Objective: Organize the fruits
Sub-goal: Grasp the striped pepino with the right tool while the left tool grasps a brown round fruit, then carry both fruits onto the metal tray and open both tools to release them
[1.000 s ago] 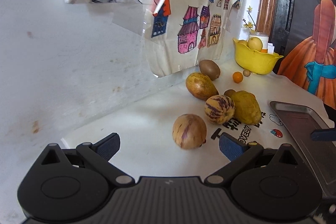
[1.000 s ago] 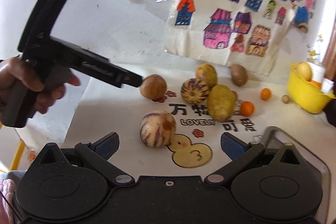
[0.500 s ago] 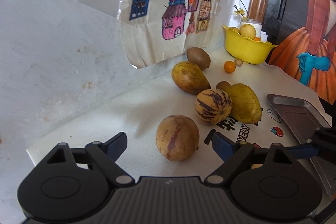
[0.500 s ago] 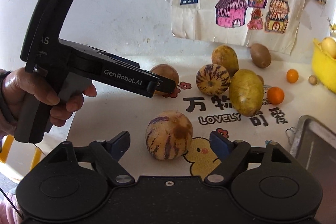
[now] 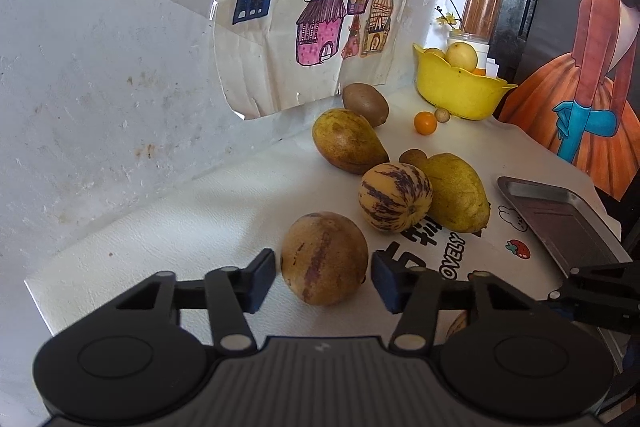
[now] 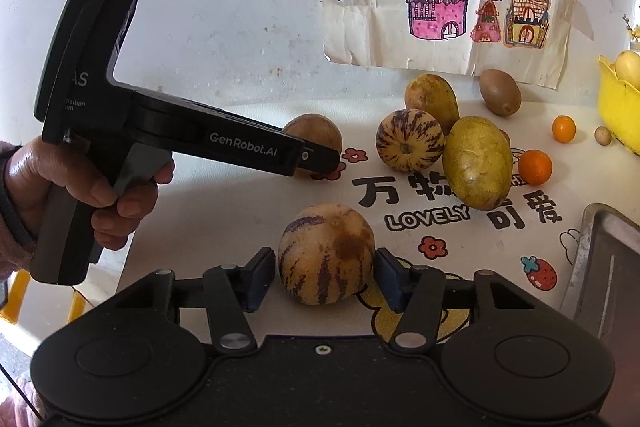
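Note:
My left gripper (image 5: 324, 277) is open, its pads on either side of a brown striped melon (image 5: 324, 259) on the white table mat (image 5: 192, 227), with small gaps at both sides. My right gripper (image 6: 326, 277) is open around a pale purple-striped melon (image 6: 326, 255), its pads close to both sides. The left gripper's body (image 6: 180, 135) shows in the right wrist view, reaching to the brown melon (image 6: 316, 135). Another striped melon (image 6: 410, 141), yellow-green fruits (image 6: 476, 163), a kiwi (image 6: 500, 93) and small oranges (image 6: 534, 167) lie beyond.
A yellow bowl (image 5: 460, 91) holding fruit stands at the back right by the wall. A metal tray (image 5: 560, 223) lies at the right edge of the mat. A wall with children's drawings (image 5: 320, 7) is close behind the fruit.
Both grippers have moved forward and narrowed. Each now has its melon between the pads, where before the melons lay ahead of the fingertips.

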### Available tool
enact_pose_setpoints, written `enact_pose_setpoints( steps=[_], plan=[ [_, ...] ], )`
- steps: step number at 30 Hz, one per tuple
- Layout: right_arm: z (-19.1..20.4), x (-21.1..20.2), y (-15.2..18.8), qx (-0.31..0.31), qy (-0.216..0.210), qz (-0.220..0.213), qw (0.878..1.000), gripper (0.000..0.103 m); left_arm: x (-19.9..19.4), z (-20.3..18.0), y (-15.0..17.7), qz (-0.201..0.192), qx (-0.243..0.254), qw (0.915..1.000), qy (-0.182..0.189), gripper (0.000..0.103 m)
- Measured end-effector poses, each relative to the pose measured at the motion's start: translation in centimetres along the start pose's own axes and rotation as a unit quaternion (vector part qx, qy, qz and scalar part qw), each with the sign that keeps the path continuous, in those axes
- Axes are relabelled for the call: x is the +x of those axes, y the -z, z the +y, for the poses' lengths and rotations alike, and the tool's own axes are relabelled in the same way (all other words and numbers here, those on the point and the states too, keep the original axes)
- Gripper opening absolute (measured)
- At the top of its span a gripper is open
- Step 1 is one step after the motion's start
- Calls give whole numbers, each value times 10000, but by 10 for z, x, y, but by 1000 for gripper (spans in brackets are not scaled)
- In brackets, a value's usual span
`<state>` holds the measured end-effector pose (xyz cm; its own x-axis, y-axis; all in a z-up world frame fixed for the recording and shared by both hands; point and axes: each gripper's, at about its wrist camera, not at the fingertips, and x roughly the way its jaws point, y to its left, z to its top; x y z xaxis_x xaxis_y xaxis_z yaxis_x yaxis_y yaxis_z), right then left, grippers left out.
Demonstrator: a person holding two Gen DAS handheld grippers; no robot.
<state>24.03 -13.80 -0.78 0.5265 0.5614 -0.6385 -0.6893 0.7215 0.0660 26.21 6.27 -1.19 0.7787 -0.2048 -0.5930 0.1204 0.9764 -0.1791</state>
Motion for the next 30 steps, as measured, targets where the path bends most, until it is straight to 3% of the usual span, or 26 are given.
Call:
enact_pose_setpoints(
  steps=[11,17,30],
  plan=[
    [-5,-4,3,294,19,-180,9994,48,-3,-3,0,29,-154,9999,-64,50],
    [-18,-34,6,543,87,-484,9973,48,-14,-18,-2,-67,-143,9999,-7,50],
    [-98,-130,30,556,1202,-778,9881,48,-8,-107,-32,-187,116,9978,626,50]
  ],
)
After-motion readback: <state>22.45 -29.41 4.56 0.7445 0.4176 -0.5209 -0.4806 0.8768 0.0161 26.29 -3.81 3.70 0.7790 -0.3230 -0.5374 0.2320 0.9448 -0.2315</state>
